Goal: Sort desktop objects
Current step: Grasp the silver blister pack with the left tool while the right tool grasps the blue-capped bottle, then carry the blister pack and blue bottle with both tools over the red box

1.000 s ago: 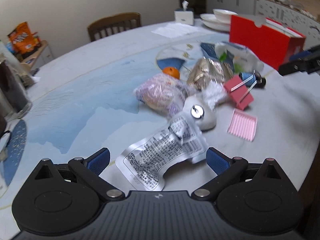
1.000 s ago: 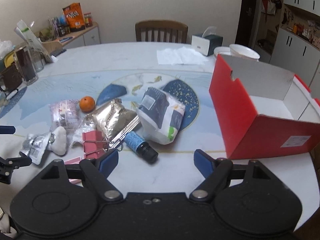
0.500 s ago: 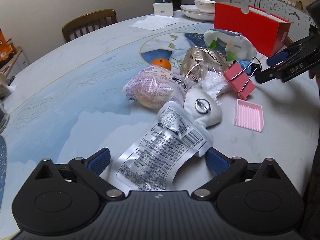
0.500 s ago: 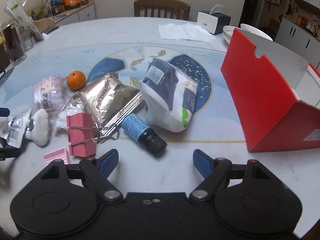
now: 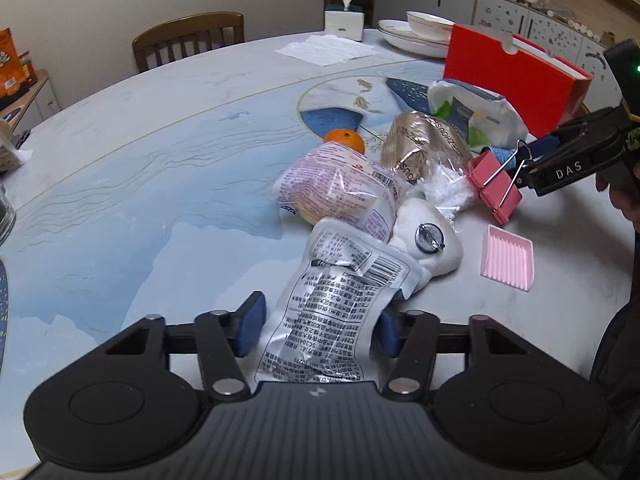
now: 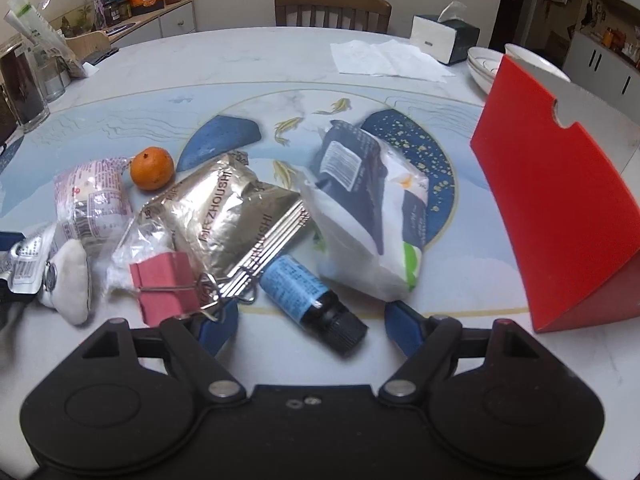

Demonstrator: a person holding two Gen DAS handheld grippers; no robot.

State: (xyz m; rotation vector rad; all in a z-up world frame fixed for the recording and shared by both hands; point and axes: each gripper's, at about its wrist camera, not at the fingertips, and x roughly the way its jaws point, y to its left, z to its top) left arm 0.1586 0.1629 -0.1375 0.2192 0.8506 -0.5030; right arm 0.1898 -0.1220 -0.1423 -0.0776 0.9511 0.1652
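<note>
- Since the earlier frame the left hand-held gripper [image 5: 318, 330] has slid forward over the silver printed pouch [image 5: 332, 312], and its blue pads [image 5: 250, 330] have drawn in from wide apart.
- Its jaws are closing with the pouch's near end between them; the right pad seems to touch the pouch edge, while a sliver of surface shows beside the left pad, so no firm clamp yet.
- Right hand-held gripper [image 6: 310, 326] has come lower and closer to the pile; its jaws stand apart, narrowing slightly, and grip nothing.
- Between its pads lies the small dark bottle with a blue label [image 6: 314, 302], on its side, cap toward the camera.
- Its left pad sits at the wire handles of the pink binder clip [image 6: 164, 286].
- Beyond these lie a gold foil packet [image 6: 232, 216], a white and navy bag [image 6: 372, 208], an orange [image 6: 152, 168] and a wrapped pink bun [image 6: 92, 196], all bunched around the middle of the surface [image 6: 240, 64].
- A white plush toy [image 5: 432, 244] lies partly under the pouch's far end; a pink ridged tray [image 5: 508, 258] lies toward the near edge.
- A red box [image 6: 560, 208] stands open toward the right edge.
</note>
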